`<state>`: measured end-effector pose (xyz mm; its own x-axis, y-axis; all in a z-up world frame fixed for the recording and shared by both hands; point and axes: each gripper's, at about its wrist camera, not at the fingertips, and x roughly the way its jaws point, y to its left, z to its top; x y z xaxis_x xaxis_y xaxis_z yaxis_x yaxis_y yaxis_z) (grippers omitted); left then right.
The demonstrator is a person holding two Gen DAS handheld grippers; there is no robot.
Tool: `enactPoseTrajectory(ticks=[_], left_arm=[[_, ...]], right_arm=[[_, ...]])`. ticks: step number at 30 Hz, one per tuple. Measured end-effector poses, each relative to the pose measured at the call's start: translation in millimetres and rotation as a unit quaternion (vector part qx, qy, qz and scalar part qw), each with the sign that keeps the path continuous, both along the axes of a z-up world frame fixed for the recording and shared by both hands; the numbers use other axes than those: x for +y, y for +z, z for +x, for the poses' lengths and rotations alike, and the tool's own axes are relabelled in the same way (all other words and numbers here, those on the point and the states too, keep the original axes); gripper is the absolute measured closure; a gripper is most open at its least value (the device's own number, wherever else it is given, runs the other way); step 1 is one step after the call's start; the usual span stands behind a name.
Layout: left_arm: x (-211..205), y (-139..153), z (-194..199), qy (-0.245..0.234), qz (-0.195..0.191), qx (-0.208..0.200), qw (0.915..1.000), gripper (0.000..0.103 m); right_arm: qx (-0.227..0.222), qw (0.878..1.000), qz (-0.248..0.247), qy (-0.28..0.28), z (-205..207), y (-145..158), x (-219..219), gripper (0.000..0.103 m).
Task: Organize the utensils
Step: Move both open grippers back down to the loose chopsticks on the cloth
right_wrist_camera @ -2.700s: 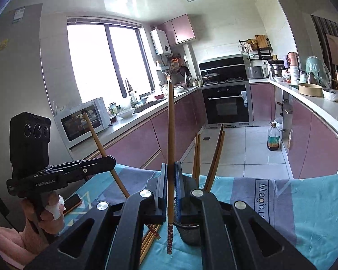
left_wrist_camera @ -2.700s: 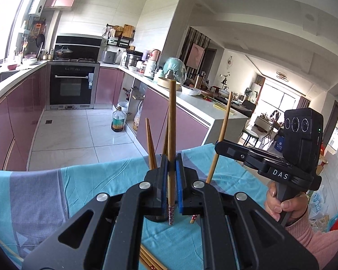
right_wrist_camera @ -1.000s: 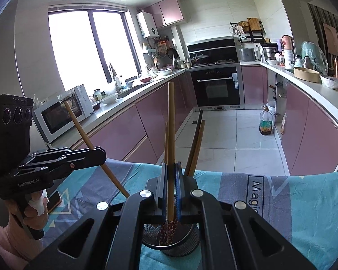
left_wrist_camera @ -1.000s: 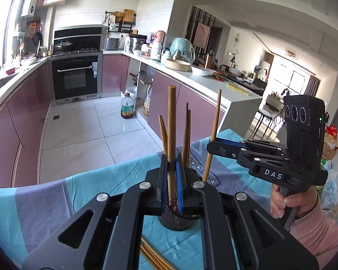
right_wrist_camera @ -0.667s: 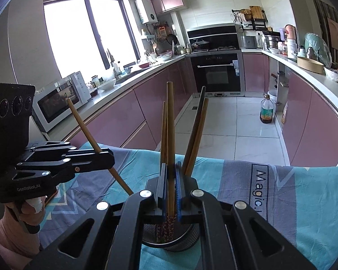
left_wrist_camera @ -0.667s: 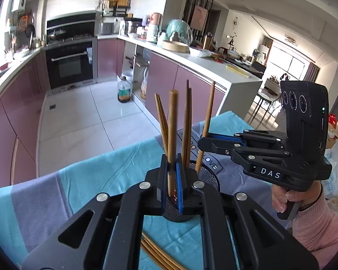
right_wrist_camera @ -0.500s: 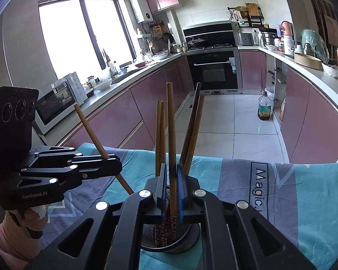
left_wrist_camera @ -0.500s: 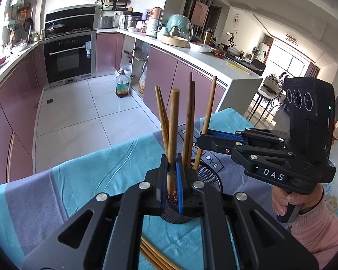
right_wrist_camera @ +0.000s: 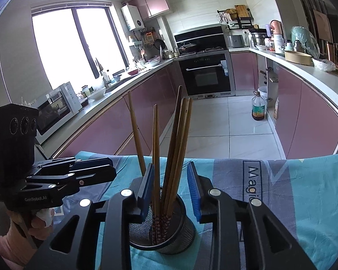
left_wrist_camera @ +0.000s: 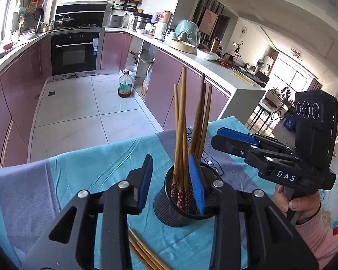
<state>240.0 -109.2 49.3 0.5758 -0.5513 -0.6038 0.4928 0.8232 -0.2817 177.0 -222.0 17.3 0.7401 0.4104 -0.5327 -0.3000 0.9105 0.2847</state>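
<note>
Left wrist view | my left tongs (left_wrist_camera: 172,184) and right tongs (right_wrist_camera: 172,190) gape empty | loose brown wooden chopsticks (left_wrist_camera: 144,255), bottom centre: light, stiff, slippery; pinch mid-shaft | black mesh cup (left_wrist_camera: 180,211) tippy.

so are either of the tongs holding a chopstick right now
No. Both left tongs and right tongs are open and hold nothing; the chopsticks stand loose in the mesh cup.

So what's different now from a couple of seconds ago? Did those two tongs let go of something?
Yes. Both the left tongs and the right tongs each gripped one chopstick, lowered it into the black mesh cup, then opened. The chopsticks now stand loose in the cup, leaning. Unchanged: the spare chopsticks lie on the blue cloth, and the cup hasn't moved.
</note>
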Motion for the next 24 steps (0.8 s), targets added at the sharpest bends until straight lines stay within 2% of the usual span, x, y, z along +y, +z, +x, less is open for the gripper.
enactPoseTrajectory(ticks=[3, 8, 10, 14, 19, 24], left_arm=[[5, -1, -10, 0.005, 0.003, -0.022, 0.9997, 0.053], [15, 0, -30, 0.011, 0.005, -0.052, 0.9986, 0.048], [20, -2, -40, 0.019, 0.01, -0.068, 0.9975, 0.042], [32, -8, -62, 0.035, 0.017, -0.083, 0.9958, 0.036], [48, -30, -85, 0.054, 0.04, -0.077, 0.9948, 0.032], [57, -64, -99, 0.065, 0.061, -0.047, 0.9949, 0.032]], right_arm=[[-0.003, 1.0, -0.003, -0.001, -6, -1, -1, 0.065], [-0.009, 1.0, -0.002, 0.002, -16, -1, -1, 0.059], [-0.013, 1.0, 0.0, 0.003, -23, -2, -1, 0.053], [-0.025, 1.0, -0.003, 0.013, -39, 0, 2, 0.052], [-0.029, 0.998, -0.009, 0.048, -64, -7, 15, 0.052], [0.025, 0.995, -0.033, 0.095, -78, -43, 49, 0.052]])
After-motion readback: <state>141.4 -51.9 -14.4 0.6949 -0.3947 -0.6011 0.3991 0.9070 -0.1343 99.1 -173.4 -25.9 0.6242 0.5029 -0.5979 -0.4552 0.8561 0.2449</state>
